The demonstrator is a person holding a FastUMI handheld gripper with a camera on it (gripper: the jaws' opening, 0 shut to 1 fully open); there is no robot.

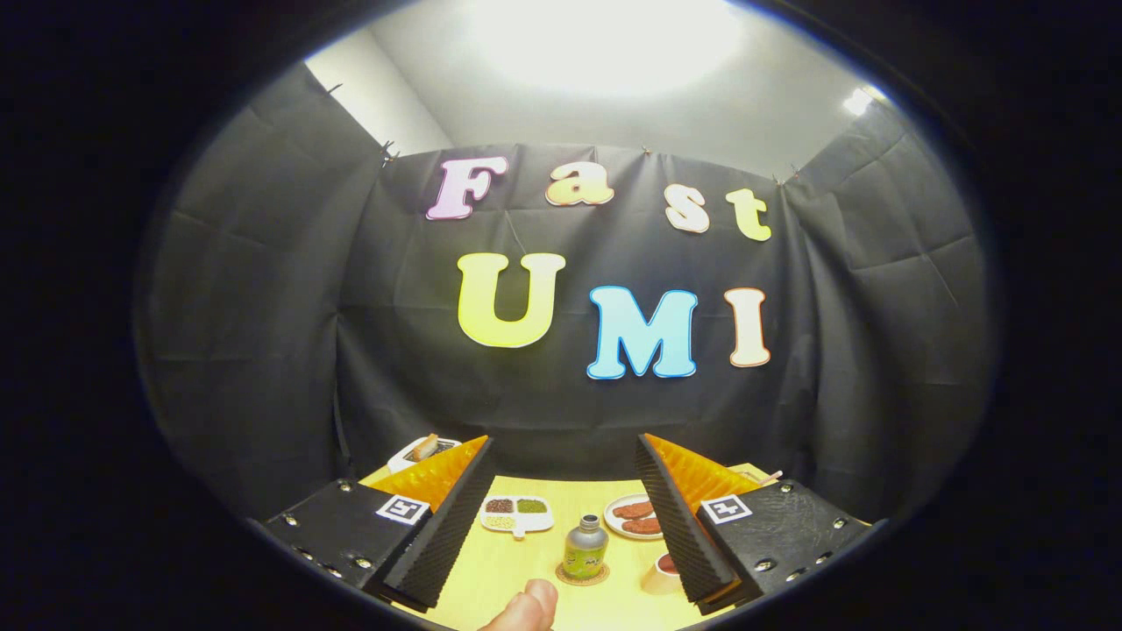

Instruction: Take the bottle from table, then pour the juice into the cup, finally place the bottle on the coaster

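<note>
Spread wide below the dark cloth wall: a yellow wooden bench (526, 574), carrying everything else. Above it and well apart from all of it, the hand-held gripper (561, 513), fingers splayed far from each other with nothing between them and no contact with any object. Beyond the fingers toward the wall, a white divided dish (517, 514) with three small heaps, dark, green and pale, in separate compartments. Beside that, nearer the right finger, a round white plate (633, 517) bearing reddish sausage-like pieces. At the far left corner, partly hidden behind the left finger, a white tray (422, 451) with something brown on it, too small to identify. Centred in the gap between the fingers: the bottle (585, 549), small, green-labelled, grey cap on, standing upright with long axis vertical and cap pointing straight up, resting on a round brown coaster (582, 575). Just beside the coaster, close to the right finger and partly covered by it, a pale cup (659, 574) with reddish contents visible inside. Nearest of all, at the bench's front edge, a fingertip (524, 609) of a person.
</note>
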